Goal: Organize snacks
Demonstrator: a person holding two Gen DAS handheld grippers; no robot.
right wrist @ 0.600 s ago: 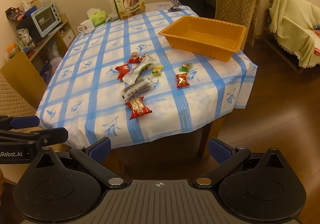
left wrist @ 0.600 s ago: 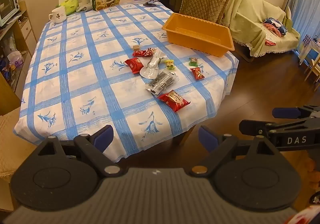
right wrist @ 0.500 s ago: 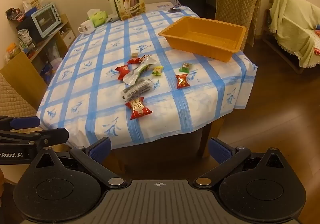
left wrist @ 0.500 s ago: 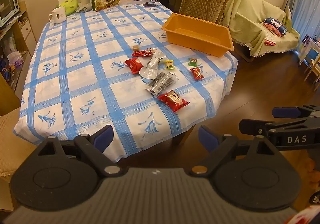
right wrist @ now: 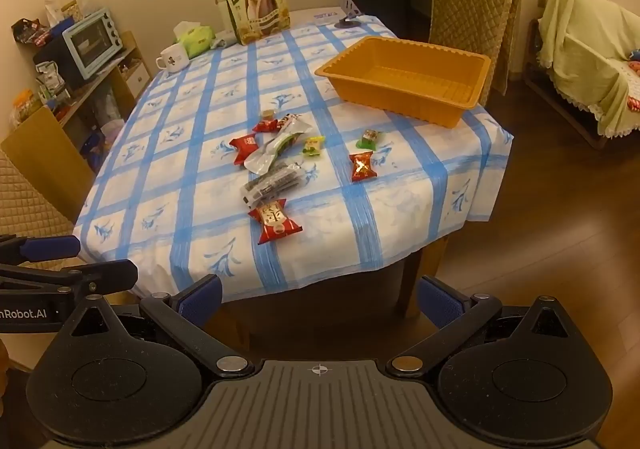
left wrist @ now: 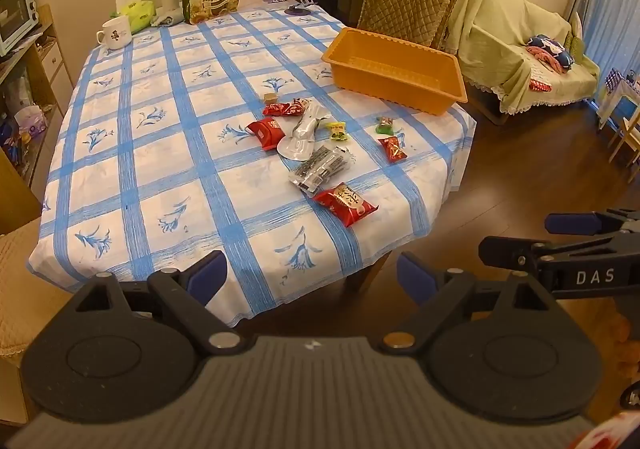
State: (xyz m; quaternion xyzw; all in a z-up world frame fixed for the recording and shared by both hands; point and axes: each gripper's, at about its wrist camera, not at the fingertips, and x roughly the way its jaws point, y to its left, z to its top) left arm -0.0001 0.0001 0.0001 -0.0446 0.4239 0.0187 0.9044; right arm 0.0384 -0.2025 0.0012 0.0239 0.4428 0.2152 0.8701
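Two grippers: left gripper [left wrist: 312,275] and right gripper [right wrist: 320,299] both spread wide, empty
Snacks: scattered wrapped packets [left wrist: 320,169] beside empty orange plastic tray [left wrist: 396,71]

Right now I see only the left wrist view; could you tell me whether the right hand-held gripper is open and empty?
Observer: Yes. The right hand-held gripper is wide open, with nothing between its jaws.
Operator: Thank you. Is anything already in the tray?
Observer: No. The right wrist view shows most of the floor of the tray, and it is bare.
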